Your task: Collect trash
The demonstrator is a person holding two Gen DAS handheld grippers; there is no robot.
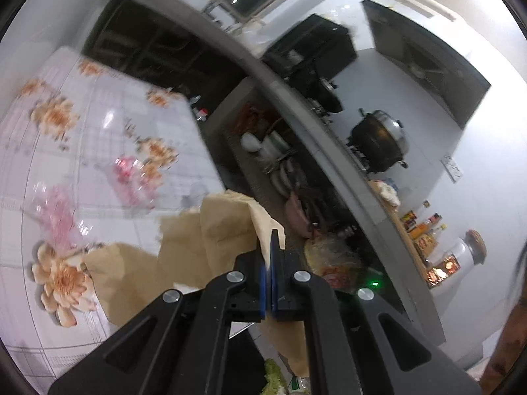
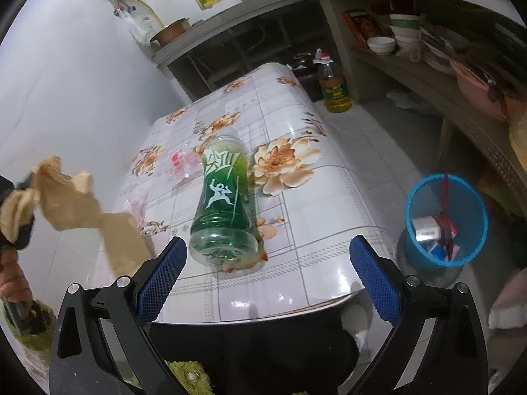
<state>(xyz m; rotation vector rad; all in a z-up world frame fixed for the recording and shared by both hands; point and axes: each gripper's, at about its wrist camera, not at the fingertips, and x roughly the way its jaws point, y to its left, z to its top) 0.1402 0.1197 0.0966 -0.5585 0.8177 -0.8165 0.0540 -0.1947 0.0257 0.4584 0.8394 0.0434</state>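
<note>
A crumpled piece of brown paper (image 1: 210, 230) is seen clamped between the closed blue pads of the left claw (image 1: 270, 253); in the right wrist view the same paper (image 2: 75, 204) hangs loose off the left edge of the desk (image 2: 322, 197), its long strip trailing downward and toward the desk. The right claw (image 2: 268, 276) is held with its fingers wide apart and nothing between the pads, just in front of a green plastic bottle (image 2: 224, 204).

The bottle is lying on its side on the desk, its long axis running from the near edge away into the picture, with its clear base turned toward the right claw and its neck pointing toward the far end. Just beyond it, to its left, a crinkled clear wrapper with pink print (image 2: 184, 164) is seen on the desk.

The desk is covered with a glossy cloth printed with a grid and orange flowers. On the tiled floor to the right, near the desk's corner, a blue waste bin (image 2: 418, 250) is standing with scraps inside it. Past the far end of the desk, a bottle of yellow oil (image 2: 336, 89) is placed on the floor beside open shelves holding bowls (image 2: 382, 44). White walls and a grey kitchen counter (image 1: 296, 105) with a black lidded pot (image 1: 378, 144) are visible behind.
</note>
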